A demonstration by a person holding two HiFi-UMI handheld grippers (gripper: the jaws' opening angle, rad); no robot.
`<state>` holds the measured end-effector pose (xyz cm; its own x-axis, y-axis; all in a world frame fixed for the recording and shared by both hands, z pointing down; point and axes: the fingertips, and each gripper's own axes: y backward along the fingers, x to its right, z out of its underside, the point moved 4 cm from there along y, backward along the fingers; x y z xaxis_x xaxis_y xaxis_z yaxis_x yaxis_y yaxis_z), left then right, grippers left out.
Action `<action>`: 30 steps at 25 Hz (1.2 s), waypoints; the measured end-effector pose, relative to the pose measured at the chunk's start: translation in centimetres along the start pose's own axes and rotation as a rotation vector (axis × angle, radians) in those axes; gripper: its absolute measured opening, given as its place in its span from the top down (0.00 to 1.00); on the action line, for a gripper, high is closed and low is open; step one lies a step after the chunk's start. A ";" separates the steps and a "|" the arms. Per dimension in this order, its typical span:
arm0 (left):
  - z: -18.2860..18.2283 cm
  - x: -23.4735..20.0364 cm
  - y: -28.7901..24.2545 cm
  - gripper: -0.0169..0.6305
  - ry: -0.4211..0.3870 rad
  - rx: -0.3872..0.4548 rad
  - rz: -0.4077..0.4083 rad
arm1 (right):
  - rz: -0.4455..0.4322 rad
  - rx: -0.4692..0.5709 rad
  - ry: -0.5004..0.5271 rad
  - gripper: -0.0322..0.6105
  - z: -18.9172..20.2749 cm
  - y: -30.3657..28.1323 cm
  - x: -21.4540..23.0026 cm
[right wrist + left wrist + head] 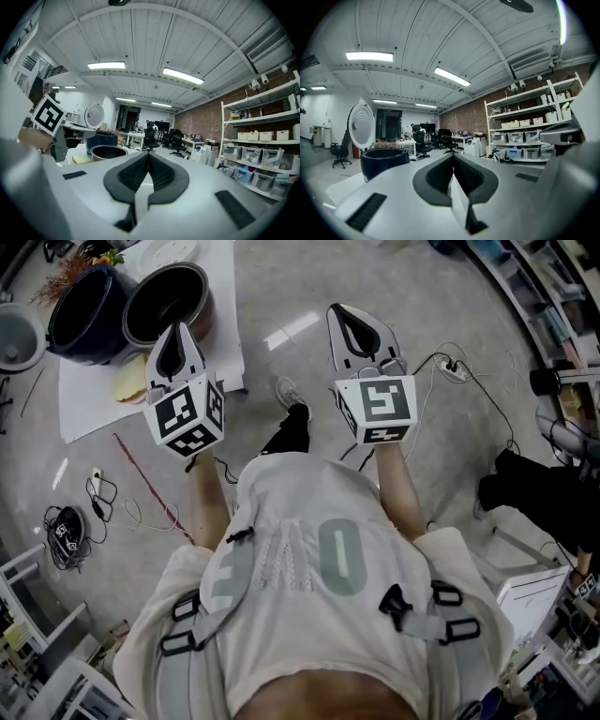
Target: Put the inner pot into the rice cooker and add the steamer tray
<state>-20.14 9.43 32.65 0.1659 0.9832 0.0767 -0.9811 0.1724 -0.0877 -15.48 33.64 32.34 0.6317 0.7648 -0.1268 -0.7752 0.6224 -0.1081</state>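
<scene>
The dark blue rice cooker (pixel 84 310) stands on a white table (pixel 94 404) at the upper left, its white lid (pixel 361 125) raised. The metal inner pot (pixel 167 301) sits beside it on the right, outside the cooker. My left gripper (pixel 178 334) is shut and empty, and it hovers over the table's near edge just short of the pot. My right gripper (pixel 352 320) is shut and empty too, out over the floor to the right of the table. In the left gripper view the cooker (pixel 384 161) is ahead on the left. The right gripper view shows the pot (pixel 108 152) ahead on the left.
A grey round vessel (pixel 19 334) stands on the floor left of the table. A yellow item (pixel 131 381) lies on the table by the left gripper. Cables (pixel 66 526) and a power strip (pixel 455 367) lie on the floor. Shelving (pixel 262 150) lines the right wall.
</scene>
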 end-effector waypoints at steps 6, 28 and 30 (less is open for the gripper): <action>-0.8 -2.0 -5.3 0.94 0.019 -0.006 -0.073 | -0.044 -0.013 0.048 0.94 -0.8 -7.2 2.6; 1.3 -14.3 -14.2 0.94 0.197 -0.090 -0.578 | -0.529 0.065 0.154 0.94 -5.8 -35.2 -1.1; 1.1 -14.8 -13.6 0.94 0.200 -0.088 -0.630 | -0.572 0.076 0.159 0.94 -6.1 -36.3 -1.8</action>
<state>-9.35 -7.56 33.82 0.7287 0.6834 -0.0450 -0.6799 0.7139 -0.1678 11.56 8.65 30.48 0.9373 0.2737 -0.2157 -0.3059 0.9428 -0.1328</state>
